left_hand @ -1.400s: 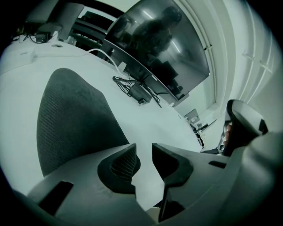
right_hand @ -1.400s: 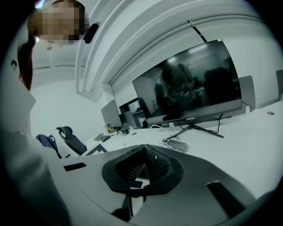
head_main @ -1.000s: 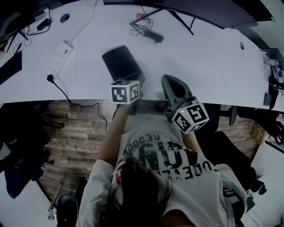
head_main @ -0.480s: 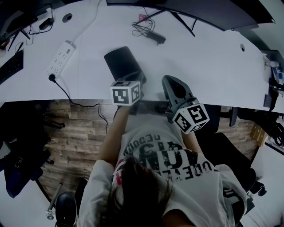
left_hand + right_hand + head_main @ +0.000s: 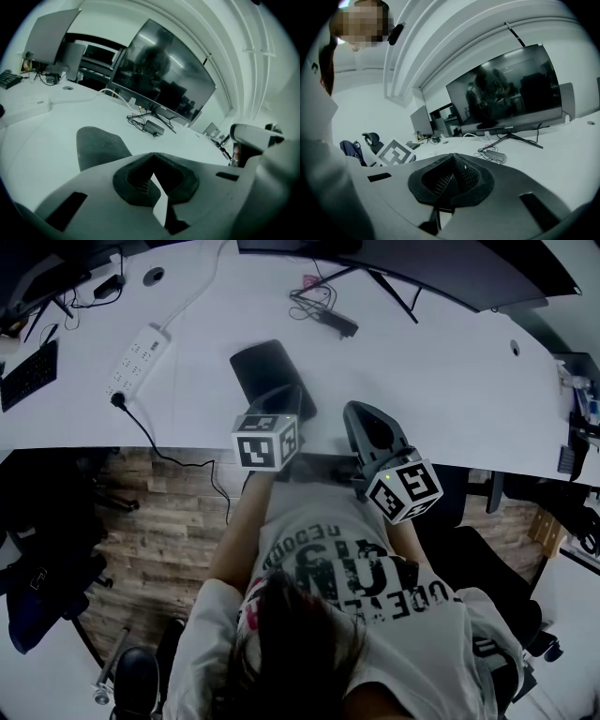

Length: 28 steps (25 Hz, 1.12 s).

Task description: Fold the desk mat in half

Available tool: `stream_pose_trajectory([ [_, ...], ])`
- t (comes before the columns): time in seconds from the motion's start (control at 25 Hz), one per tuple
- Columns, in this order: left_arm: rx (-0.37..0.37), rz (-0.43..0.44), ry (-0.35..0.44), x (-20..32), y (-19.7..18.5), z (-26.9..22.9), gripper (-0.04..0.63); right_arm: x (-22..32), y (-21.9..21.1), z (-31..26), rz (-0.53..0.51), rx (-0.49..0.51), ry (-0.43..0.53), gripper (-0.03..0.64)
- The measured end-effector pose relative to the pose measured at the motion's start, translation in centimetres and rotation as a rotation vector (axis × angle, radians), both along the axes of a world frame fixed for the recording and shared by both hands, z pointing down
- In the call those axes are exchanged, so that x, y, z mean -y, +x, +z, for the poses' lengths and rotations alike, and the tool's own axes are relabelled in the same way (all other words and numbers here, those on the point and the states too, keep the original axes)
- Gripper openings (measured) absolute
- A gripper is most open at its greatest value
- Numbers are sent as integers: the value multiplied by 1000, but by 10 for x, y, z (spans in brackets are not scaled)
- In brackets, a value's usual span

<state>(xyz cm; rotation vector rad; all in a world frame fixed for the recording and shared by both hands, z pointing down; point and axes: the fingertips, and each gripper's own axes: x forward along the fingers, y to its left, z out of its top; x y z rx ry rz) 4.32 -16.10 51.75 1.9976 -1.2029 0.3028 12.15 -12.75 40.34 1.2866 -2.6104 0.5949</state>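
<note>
A small dark desk mat (image 5: 264, 371) lies on the white desk (image 5: 431, 381), a little left of centre. My left gripper (image 5: 286, 409) is at the mat's near edge and is shut on it; that edge curls up off the desk toward the jaws. In the left gripper view the pads (image 5: 140, 180) are pressed together, and the rest of the mat (image 5: 101, 147) stretches away ahead and to the left. My right gripper (image 5: 364, 416) hovers over the desk's front edge, right of the mat and apart from it. Its jaws (image 5: 451, 174) are shut with nothing in them.
A white power strip (image 5: 139, 354) with a black cord lies at the far left, beside a keyboard (image 5: 28, 376). A black adapter with tangled cables (image 5: 328, 317) sits by the monitor stand at the back. The wide monitor (image 5: 164, 79) spans the desk's far side.
My left gripper has risen slightly, and the mat's near edge has come up with it. The right gripper has stayed put.
</note>
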Motion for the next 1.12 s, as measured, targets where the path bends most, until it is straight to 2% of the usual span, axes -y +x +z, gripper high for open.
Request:
stream_pose_trajectory([
  [0.76,49,-149,344,1,-71,-112,2,0,-43,-9,-83,6,37,-6],
  [0.96,86,-204,441,-11,-102,-148,2,7,-65,-26,-110,28,65,-6],
  [1.12,119,-258,483,-24,-135,-164,2,13,-84,-37,-125,36,91,-6],
])
